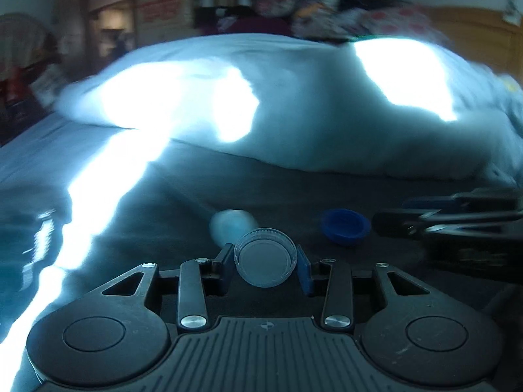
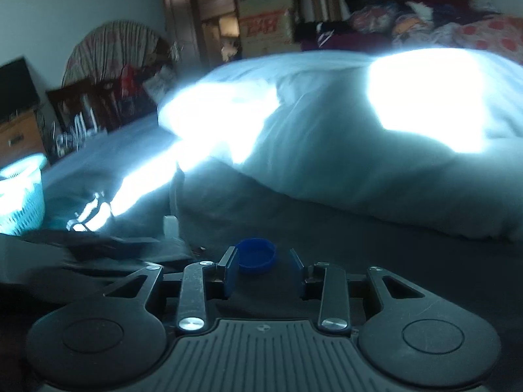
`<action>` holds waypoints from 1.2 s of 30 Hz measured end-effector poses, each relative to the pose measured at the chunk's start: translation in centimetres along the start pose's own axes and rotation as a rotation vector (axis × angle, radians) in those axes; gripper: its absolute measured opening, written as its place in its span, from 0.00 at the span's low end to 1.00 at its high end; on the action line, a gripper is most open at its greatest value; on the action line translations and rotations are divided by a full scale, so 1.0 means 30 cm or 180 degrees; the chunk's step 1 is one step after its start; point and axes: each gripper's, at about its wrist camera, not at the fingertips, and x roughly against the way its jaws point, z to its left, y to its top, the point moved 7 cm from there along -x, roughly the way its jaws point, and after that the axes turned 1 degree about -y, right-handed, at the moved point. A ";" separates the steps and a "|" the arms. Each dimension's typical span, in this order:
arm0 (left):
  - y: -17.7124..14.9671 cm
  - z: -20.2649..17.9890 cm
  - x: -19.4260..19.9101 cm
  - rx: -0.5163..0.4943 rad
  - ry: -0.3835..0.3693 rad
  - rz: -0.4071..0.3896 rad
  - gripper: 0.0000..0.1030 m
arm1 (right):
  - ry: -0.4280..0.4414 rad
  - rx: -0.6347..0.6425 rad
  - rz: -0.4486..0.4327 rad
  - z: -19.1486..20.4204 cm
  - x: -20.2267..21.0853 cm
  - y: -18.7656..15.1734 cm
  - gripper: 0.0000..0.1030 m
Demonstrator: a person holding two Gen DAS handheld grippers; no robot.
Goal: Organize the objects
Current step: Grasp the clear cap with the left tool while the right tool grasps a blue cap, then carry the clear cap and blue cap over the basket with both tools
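In the left wrist view my left gripper (image 1: 265, 254) is shut on a clear plastic jar (image 1: 265, 261), its round base facing the camera and a pad against each side. The jar's pale body (image 1: 230, 227) runs away from me, blurred. A blue cap (image 1: 346, 227) lies open side up on the dark cover, just left of my right gripper (image 1: 379, 222). In the right wrist view the same blue cap (image 2: 256, 256) sits between the tips of my right gripper (image 2: 261, 250). It rests against the left pad (image 2: 230, 272), and a gap separates it from the right pad.
A big white pillow (image 1: 294, 104) with glaring sun patches lies across the bed behind the dark cover (image 2: 359, 245). A turquoise lattice basket (image 2: 19, 192) stands at the far left. Cardboard boxes (image 2: 264, 23) and piled clothes (image 2: 441, 16) fill the back.
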 end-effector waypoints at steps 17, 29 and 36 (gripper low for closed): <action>0.114 0.112 0.217 0.0161 0.0270 -0.0196 0.39 | -0.0124 0.0138 0.0101 0.053 -0.084 0.050 0.41; 0.312 0.607 0.727 0.0644 0.1338 -0.0704 0.39 | 0.0648 0.0430 -0.0755 0.586 0.287 0.508 0.41; 0.248 0.904 0.876 0.1130 0.1770 -0.0531 0.39 | 0.1134 0.0806 -0.0698 0.996 0.341 0.600 0.41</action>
